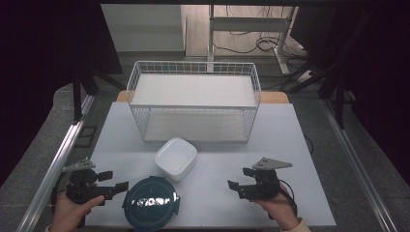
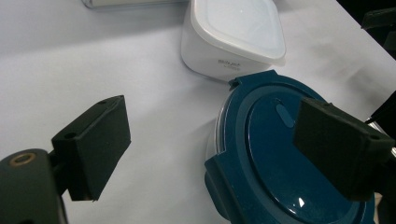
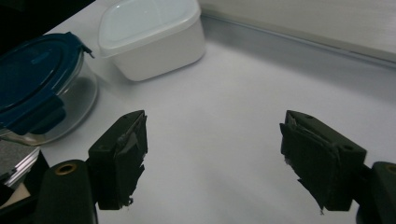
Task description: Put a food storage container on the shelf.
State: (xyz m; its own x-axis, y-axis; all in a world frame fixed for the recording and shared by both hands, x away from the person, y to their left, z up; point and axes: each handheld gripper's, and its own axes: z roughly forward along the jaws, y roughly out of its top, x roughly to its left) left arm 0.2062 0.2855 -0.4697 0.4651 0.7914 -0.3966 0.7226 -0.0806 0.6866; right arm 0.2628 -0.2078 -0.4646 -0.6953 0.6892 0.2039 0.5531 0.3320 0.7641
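Note:
A round glass container with a dark blue clip lid [image 1: 151,203] stands at the table's front edge, left of centre. A white square lidded container [image 1: 176,157] sits just behind it, close or touching. My left gripper [image 1: 115,180] is open right beside the blue lid's left rim, with nothing held. In the left gripper view its jaws [image 2: 210,135] stand wide; one jaw overlaps the blue lid [image 2: 280,154], and the white container [image 2: 233,37] lies beyond. My right gripper [image 1: 239,178] is open over bare table to the right. Its own view [image 3: 215,149] has both containers at upper left.
A white wire two-tier rack [image 1: 193,101] stands across the back of the white table [image 1: 290,145], open toward me. A metal rail [image 1: 63,150] runs along the left side, and desk legs and cables lie on the floor behind.

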